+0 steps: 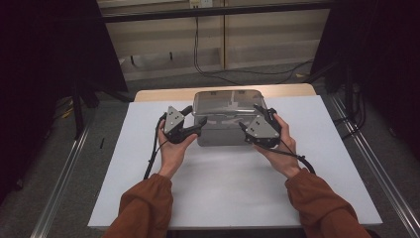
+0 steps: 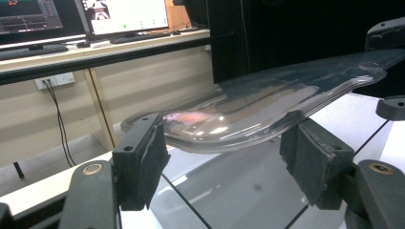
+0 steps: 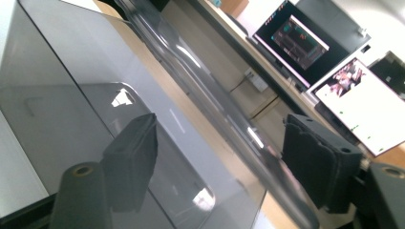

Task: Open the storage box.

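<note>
Here, both claws at the box, tabletop centre.
Near edge: orange sleeves [image 1: 143,208], hands gripping left claw [image 1: 194,120] and right claw [image 1: 250,119]. Both spread, nothing pinched; the lid [image 2: 267,102] rim lies between each one's pads without contact. Grey box [image 1: 225,135] sits mid-tabletop [image 1: 228,193], clear lid on top. Beyond: wall, cables, monitors [image 3: 305,45].

Lab recording booth: black curtains at 9 and 3 o'clock, lit computer monitors [image 3: 329,62] on wooden bench, wall sockets [image 2: 55,80], trailing cables.
</note>
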Available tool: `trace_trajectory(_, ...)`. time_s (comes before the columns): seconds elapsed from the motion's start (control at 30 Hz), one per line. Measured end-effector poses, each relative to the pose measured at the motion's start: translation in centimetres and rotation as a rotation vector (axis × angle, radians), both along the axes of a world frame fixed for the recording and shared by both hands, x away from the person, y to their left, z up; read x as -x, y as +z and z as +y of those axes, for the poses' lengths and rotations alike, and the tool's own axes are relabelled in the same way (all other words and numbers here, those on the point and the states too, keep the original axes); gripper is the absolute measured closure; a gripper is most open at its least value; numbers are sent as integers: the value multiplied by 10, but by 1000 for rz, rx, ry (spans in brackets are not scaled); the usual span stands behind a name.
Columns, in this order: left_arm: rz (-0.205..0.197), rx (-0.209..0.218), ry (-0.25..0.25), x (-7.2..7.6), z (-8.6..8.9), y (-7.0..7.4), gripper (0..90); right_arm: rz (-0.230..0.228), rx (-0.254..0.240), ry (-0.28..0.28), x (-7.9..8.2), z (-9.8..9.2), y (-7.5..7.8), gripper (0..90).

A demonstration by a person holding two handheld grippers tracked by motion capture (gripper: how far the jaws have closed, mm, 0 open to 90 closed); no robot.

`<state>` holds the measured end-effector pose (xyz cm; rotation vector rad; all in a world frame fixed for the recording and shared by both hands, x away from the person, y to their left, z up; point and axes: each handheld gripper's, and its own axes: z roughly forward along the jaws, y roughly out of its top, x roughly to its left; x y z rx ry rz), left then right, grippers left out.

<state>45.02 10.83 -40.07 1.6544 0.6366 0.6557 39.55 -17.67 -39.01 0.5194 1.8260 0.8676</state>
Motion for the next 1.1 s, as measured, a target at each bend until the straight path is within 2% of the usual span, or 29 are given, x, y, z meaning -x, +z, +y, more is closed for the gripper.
trace_trajectory(0.13,-12,-10,1,-1,0,1,333,55,-112,-13,-4,-15,2,256)
trace_trajectory(0.17,-12,-6,1,-1,0,1,333,55,-112,-13,-4,-15,2,256)
trace_trajectory(0.23,-12,-1,1,-1,0,1,333,85,-156,-31,-6,-21,4,257)
trace_trajectory(0.3,-9,-1,0,-1,0,2,334,113,-207,-25,-9,-27,5,244)
trace_trajectory(0.4,-5,4,-3,-2,0,2,337,139,-259,-8,-12,-34,3,218)
trace_trajectory(0.43,-5,2,-2,-2,0,2,337,139,-259,-8,-12,-34,3,218)
trace_trajectory(0.6,-2,9,0,-3,1,2,345,168,-322,-14,-14,-39,3,215)
trace_trajectory(0.73,-4,7,-4,-3,2,2,350,182,-353,-13,-17,-44,1,251)
trace_trajectory(0.97,-5,-1,0,-3,2,2,357,143,-366,5,-17,-46,4,304)
trace_trajectory(1.1,-4,6,0,-3,1,3,359,136,-371,17,-18,-46,5,320)
